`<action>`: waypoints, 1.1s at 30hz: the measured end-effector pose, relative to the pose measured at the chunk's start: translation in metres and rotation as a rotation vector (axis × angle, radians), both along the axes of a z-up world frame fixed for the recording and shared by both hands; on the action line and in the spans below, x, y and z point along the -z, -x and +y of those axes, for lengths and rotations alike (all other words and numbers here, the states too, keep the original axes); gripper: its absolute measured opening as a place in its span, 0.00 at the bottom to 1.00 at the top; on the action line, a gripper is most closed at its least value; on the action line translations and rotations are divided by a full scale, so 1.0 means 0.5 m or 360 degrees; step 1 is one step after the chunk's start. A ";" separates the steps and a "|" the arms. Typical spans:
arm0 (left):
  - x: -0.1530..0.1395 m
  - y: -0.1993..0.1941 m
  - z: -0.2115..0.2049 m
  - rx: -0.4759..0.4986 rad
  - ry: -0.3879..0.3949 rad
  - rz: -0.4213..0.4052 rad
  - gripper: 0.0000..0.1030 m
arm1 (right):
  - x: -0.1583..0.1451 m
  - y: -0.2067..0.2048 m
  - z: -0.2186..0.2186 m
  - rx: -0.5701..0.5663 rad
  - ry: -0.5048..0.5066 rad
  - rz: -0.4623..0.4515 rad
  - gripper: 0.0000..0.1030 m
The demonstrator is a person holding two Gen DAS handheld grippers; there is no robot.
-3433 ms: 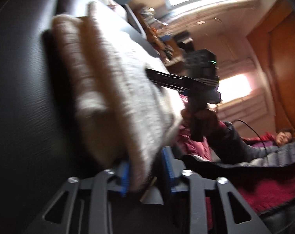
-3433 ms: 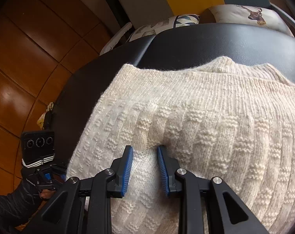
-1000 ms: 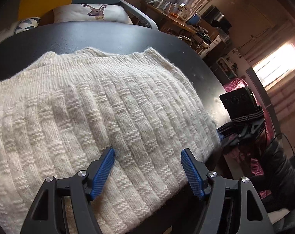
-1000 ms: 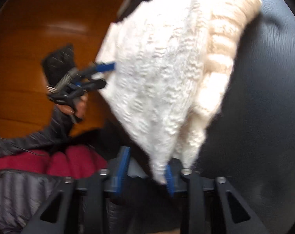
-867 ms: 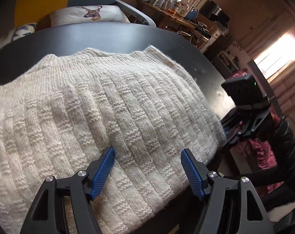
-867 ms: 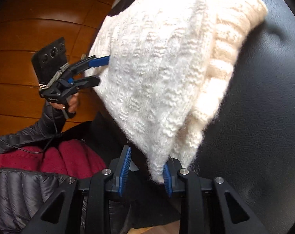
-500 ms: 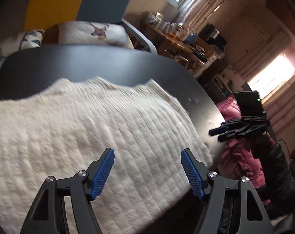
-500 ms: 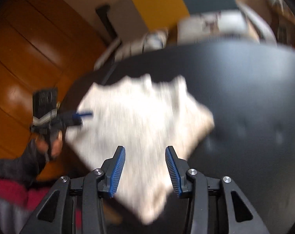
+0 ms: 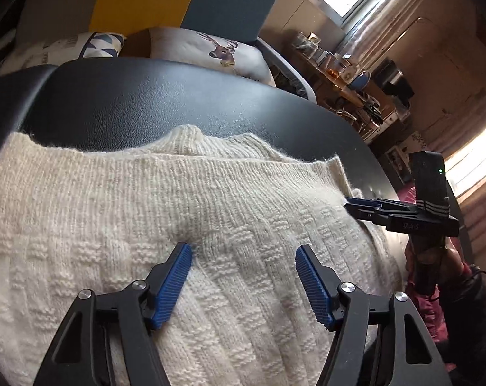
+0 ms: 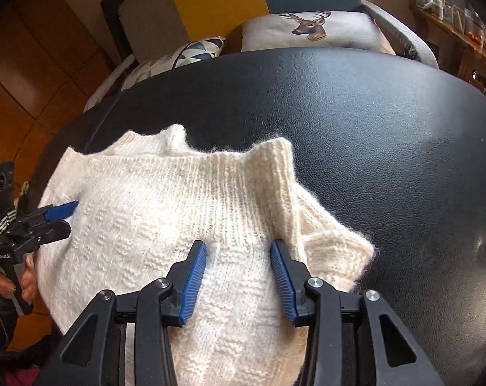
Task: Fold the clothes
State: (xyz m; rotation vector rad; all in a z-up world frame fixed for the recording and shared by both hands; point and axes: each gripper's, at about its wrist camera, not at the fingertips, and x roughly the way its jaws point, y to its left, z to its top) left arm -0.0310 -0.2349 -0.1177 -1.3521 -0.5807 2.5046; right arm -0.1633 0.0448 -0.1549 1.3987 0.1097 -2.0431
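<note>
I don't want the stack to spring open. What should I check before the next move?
1. Left gripper free of the sweater: ok, fingers spread wide, nothing clamped.
2. Right gripper free: ok, open over the knit.
3. Sweater fully on the table: cannot tell, near edge is hidden behind the grippers.
4. Fold lies flat: not ok, a ribbed flap stands up at the right.
5. Table beyond the sweater bare: ok.
</note>
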 end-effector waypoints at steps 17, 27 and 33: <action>-0.050 -0.234 -0.347 -0.0594 -0.0237 0.0049 0.73 | -0.049 -0.144 -0.113 -0.0087 0.0178 0.0072 0.41; 0.056 -0.226 -0.399 -0.0378 -0.0697 -0.0167 0.79 | -0.033 -0.147 -0.081 0.0037 0.0125 -0.0011 0.41; 0.055 -0.182 -0.374 -0.0231 -0.0664 -0.0197 0.87 | -0.016 -0.146 -0.057 0.0080 0.0195 -0.0044 0.42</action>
